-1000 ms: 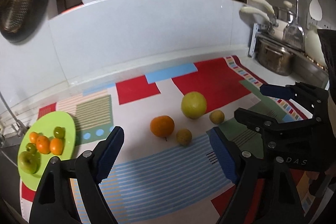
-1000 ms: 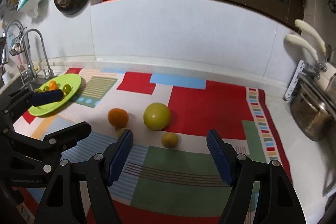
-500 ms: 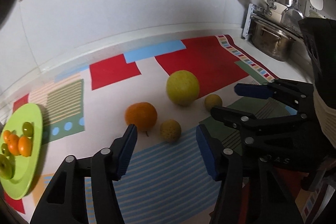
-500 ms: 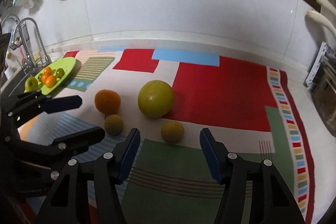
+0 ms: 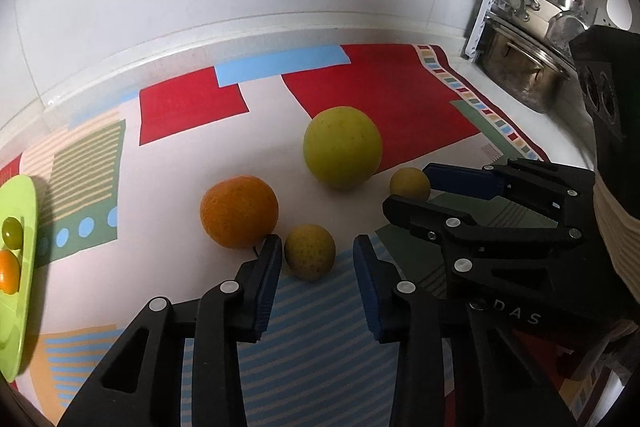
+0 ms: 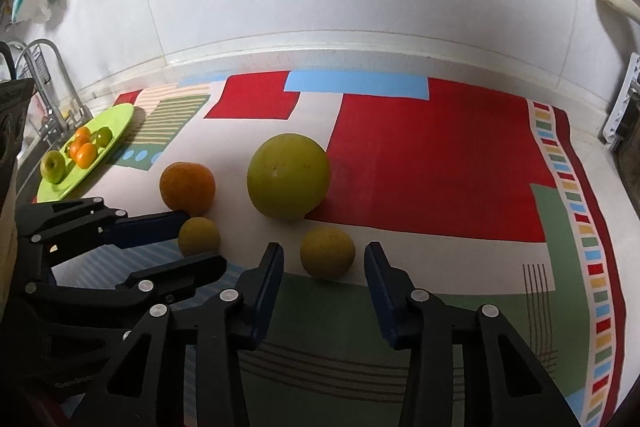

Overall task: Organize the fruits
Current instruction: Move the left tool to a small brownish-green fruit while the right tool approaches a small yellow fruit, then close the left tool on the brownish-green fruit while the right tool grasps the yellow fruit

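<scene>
1. Nearest to us, the left gripper (image 5: 316,259) has its fingers (image 5: 266,279) spread around a small yellow-green fruit (image 5: 309,251). The fruit sits between the tips, close against the left finger and clear of the right one. The jaws have just been closing, but the pads are not yet pressing on both sides.
2. The right gripper (image 6: 324,261) is set the same way: its fingers (image 6: 268,287) straddle a second small fruit (image 6: 327,252), which lies between the tips and just ahead of them, with a gap on each side. These jaws have also just been closing, with the fruit between them.
3. Each fruit is round, so no long axis matters; we judge the coming move turns only on each fruit staying centred as the fingers close. Each gripper is nearer its own fruit.
4. Both grippers point downward at a slant toward the patterned mat (image 6: 440,155) on the bench, side by side.
5. Just beyond the left fingers lies an orange (image 5: 239,211), very near the left fingertip; it could get nudged.
6. Further ahead sits a large yellow-green fruit (image 6: 288,175).
7. Far left of the fingers, the green plate (image 6: 114,119) already carries several small fruits.
</scene>
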A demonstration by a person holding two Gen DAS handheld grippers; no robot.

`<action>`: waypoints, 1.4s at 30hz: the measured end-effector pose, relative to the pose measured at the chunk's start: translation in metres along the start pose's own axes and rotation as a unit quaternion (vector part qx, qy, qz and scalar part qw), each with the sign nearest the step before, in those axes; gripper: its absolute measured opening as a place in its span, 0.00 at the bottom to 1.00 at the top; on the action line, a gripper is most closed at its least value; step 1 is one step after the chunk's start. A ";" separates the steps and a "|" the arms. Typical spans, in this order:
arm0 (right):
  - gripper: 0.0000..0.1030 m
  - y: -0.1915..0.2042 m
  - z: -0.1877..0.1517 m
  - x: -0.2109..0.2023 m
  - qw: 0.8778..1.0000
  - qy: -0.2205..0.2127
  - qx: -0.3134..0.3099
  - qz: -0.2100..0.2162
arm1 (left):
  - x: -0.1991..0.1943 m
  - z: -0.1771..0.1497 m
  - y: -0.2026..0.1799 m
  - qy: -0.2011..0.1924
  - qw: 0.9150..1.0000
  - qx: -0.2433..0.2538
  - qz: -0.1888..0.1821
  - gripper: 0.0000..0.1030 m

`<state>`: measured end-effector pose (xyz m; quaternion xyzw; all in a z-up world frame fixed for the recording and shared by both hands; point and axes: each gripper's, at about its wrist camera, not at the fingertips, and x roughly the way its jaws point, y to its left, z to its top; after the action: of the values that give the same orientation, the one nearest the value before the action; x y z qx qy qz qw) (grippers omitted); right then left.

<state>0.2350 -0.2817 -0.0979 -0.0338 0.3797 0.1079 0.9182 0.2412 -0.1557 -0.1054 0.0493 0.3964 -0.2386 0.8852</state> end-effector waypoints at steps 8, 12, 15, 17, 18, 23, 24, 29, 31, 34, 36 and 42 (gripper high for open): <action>0.30 -0.003 0.000 0.004 1.000 0.006 0.010 0.005 | 0.003 0.000 0.002 0.001 1.000 -0.002 0.002 0.26; 0.29 -0.004 0.001 0.005 1.000 0.002 0.008 0.002 | 0.002 0.001 0.003 0.001 1.000 -0.001 0.000 0.25; 0.29 -0.001 0.000 0.001 1.000 0.000 0.008 0.002 | -0.001 0.000 0.002 -0.002 1.000 0.001 -0.002 0.25; 0.29 0.000 0.000 -0.002 1.000 -0.002 0.010 0.001 | -0.003 0.000 0.002 -0.005 1.000 0.001 -0.004 0.25; 0.29 0.000 -0.001 -0.005 1.000 -0.003 0.011 0.000 | -0.005 -0.001 0.002 -0.006 1.000 0.001 -0.004 0.25; 0.29 0.003 -0.003 -0.018 1.000 -0.012 0.019 -0.005 | -0.016 -0.003 0.001 -0.015 1.000 0.001 -0.002 0.25; 0.29 0.005 -0.003 -0.020 1.000 -0.014 0.020 -0.006 | -0.019 -0.003 0.001 -0.017 1.000 0.000 -0.002 0.25; 0.29 0.013 -0.005 -0.036 0.999 -0.028 0.022 -0.009 | -0.037 -0.005 0.002 -0.031 1.000 -0.003 0.001 0.25; 0.29 0.017 -0.005 -0.041 0.999 -0.032 0.023 -0.009 | -0.046 -0.007 0.001 -0.039 0.999 -0.003 0.004 0.25; 0.29 0.023 -0.005 -0.052 0.999 -0.040 0.021 -0.008 | -0.058 -0.010 0.001 -0.049 0.999 -0.004 0.008 0.25; 0.29 0.028 -0.006 -0.061 0.999 -0.048 0.019 -0.008 | -0.069 -0.013 0.000 -0.057 0.998 -0.005 0.011 0.25; 0.29 0.045 -0.006 -0.081 0.998 -0.067 0.013 -0.004 | -0.097 -0.021 0.002 -0.082 0.996 -0.012 0.022 0.25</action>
<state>0.1651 -0.2527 -0.0441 -0.0160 0.3186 0.1009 0.9424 0.1729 -0.1110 -0.0494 0.0276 0.3244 -0.2178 0.9201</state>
